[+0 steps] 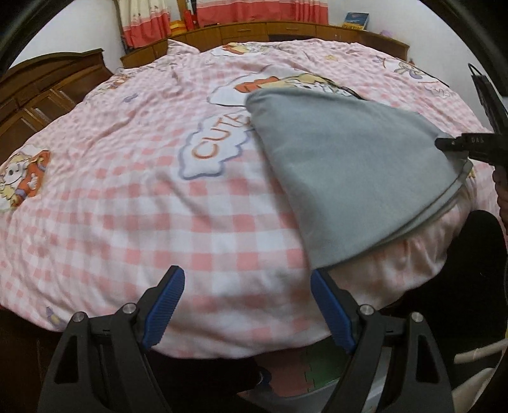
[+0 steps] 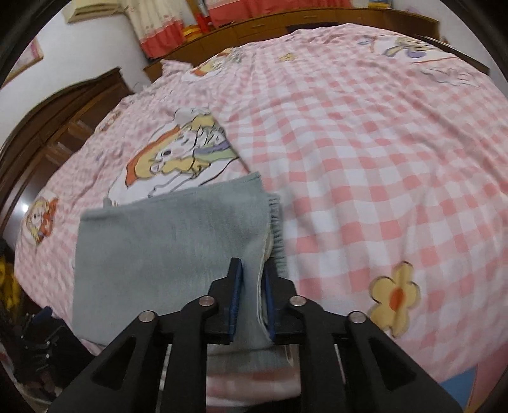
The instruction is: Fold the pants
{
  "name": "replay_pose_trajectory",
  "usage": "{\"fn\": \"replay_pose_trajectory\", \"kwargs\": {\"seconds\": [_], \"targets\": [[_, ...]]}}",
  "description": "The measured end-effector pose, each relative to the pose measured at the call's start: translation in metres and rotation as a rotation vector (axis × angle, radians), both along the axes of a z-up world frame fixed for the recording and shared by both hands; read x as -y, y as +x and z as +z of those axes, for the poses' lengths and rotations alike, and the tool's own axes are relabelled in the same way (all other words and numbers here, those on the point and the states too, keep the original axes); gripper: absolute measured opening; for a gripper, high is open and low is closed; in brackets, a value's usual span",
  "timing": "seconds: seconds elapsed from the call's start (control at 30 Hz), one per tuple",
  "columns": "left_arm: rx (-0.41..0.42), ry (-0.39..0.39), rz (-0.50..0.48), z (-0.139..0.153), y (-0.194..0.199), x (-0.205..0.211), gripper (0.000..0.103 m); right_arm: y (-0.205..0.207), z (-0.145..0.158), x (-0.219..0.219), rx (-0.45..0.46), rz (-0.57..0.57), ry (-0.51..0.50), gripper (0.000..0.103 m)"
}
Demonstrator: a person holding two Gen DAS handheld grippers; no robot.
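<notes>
Grey pants (image 1: 349, 168) lie near the front edge of a bed (image 1: 127, 206) covered in a pink-and-white checked quilt with cartoon prints. They are already doubled into a compact, layered rectangle, with stacked edges showing along one side.

The right claw (image 2: 252, 298) is clamped on the near edge of the pants, its blue pads pinching several layers of cloth. In the right wrist view a ribbed band, probably the waistband (image 2: 277, 235), peeks out beside the top layer.

The left claw (image 1: 244, 308) hangs with its fingers wide apart and holding nothing, just beside the pants' near corner at the front edge of the bed.

Judging by the layers, the folding looks well along. What seems left is perhaps one more fold or a final tidy, then letting go so the bundle lies flat. Wooden cabinets (image 1: 41, 95) and red curtains (image 1: 146, 22) stand beyond the bed.
</notes>
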State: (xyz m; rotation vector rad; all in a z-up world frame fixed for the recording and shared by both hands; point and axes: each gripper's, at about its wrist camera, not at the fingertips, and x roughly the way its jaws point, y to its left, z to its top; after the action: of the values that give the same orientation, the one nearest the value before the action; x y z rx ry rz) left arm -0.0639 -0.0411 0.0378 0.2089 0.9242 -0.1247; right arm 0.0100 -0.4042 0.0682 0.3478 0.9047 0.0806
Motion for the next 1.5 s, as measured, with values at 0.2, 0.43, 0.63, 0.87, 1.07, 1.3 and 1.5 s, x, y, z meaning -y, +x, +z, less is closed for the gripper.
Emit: {"fn": "replay_pose_trajectory", "kwargs": {"seconds": [0.2,0.43,0.63,0.87,1.07,1.3,1.5], "targets": [[0.072,-0.047,0.015,0.032,0.003,-0.017,0.085,-0.015,0.036,-0.014,0.11,0.007,-0.016,0.025],[0.146,-0.151,-0.058,0.067,0.049,0.013,0.08,-0.007,0.014,-0.045,0.069,0.063,-0.076,0.025],[0.096,-0.248,-0.125,0.057,0.113,0.049,0.042,0.007,-0.026,-0.051,-0.014,0.062,-0.128,0.025],[-0.069,-0.24,-0.061,0.01,0.179,0.053,0.03,0.009,-0.039,-0.053,0.014,0.052,-0.113,0.025],[-0.056,-0.211,-0.074,0.006,0.184,0.055,0.03,0.003,-0.03,-0.047,0.016,0.006,-0.048,0.025],[-0.039,-0.243,-0.075,0.024,0.178,0.045,0.033,-0.046,-0.011,-0.014,0.046,-0.188,0.156,0.037],[-0.019,-0.276,-0.085,0.038,0.158,0.045,0.048,-0.059,-0.023,-0.001,-0.003,-0.294,0.242,0.037]]}}
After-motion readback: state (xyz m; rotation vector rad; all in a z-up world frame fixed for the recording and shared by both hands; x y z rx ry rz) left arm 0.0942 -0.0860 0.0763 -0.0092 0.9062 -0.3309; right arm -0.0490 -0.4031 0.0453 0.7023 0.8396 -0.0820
